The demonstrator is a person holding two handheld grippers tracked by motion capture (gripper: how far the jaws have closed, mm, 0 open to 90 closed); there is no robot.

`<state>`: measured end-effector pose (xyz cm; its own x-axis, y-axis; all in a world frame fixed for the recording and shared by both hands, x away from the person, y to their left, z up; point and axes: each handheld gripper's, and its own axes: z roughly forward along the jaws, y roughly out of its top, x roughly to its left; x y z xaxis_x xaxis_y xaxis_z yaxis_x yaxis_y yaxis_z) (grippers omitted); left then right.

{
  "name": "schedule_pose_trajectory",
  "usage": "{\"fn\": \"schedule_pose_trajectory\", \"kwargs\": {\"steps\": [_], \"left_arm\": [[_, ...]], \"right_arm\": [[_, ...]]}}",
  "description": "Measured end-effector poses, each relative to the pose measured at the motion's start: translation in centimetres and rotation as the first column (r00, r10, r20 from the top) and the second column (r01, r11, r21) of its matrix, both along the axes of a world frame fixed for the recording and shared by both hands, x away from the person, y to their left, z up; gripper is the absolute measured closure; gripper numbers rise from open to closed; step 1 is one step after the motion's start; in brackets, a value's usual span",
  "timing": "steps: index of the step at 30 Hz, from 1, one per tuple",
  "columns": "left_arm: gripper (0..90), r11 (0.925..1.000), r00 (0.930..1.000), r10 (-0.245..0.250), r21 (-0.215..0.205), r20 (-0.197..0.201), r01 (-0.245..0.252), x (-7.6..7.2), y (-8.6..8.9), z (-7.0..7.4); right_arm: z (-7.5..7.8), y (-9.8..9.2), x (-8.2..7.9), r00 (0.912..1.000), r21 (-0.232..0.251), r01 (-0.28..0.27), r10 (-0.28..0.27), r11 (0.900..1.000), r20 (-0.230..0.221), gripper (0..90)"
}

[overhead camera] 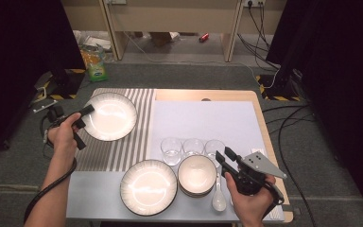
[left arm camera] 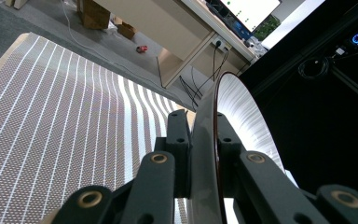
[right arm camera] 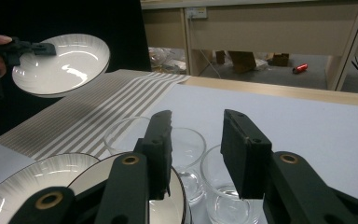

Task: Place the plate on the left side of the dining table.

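A white plate with a dark rim (overhead camera: 109,116) hangs tilted above the striped placemat (overhead camera: 137,142). My left gripper (overhead camera: 89,110) is shut on its left rim. In the left gripper view the plate (left arm camera: 242,116) stands edge-on between the pads of my left gripper (left arm camera: 203,126). At the front right, my right gripper (overhead camera: 224,154) stands open with nothing between its jaws, just right of a stack of white bowls (overhead camera: 197,174). In the right gripper view my right gripper (right arm camera: 198,126) points over the glasses (right arm camera: 223,186) toward the held plate (right arm camera: 65,63).
A second plate (overhead camera: 148,187) lies at the front middle of the table. Three clear glasses (overhead camera: 192,146) stand in a row behind the bowls. A white spoon (overhead camera: 218,198) lies beside the bowls. A pale mat (overhead camera: 203,120) covers the right half.
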<state>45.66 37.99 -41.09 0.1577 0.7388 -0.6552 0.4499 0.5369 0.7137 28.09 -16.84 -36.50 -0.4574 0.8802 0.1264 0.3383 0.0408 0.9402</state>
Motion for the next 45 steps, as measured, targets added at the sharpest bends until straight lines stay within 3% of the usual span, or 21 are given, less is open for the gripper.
{"fn": "schedule_pose_trajectory", "kwargs": {"steps": [18,45], "left_arm": [[80.8,0.9998,0.9999,0.014,-0.011,-0.002,-0.014,0.3,0.3,-0.5],[80.6,0.9994,0.9994,0.034,-0.001,0.001,-0.034,0.9,1.1,-0.1]], "right_arm": [[-0.1,-0.2,0.2,1.0000,-0.012,0.001,-0.001,1.000,0.003,63.1],[-0.1,-0.2,0.2,1.0000,-0.009,0.002,-0.002,1.000,0.000,63.2]]}}
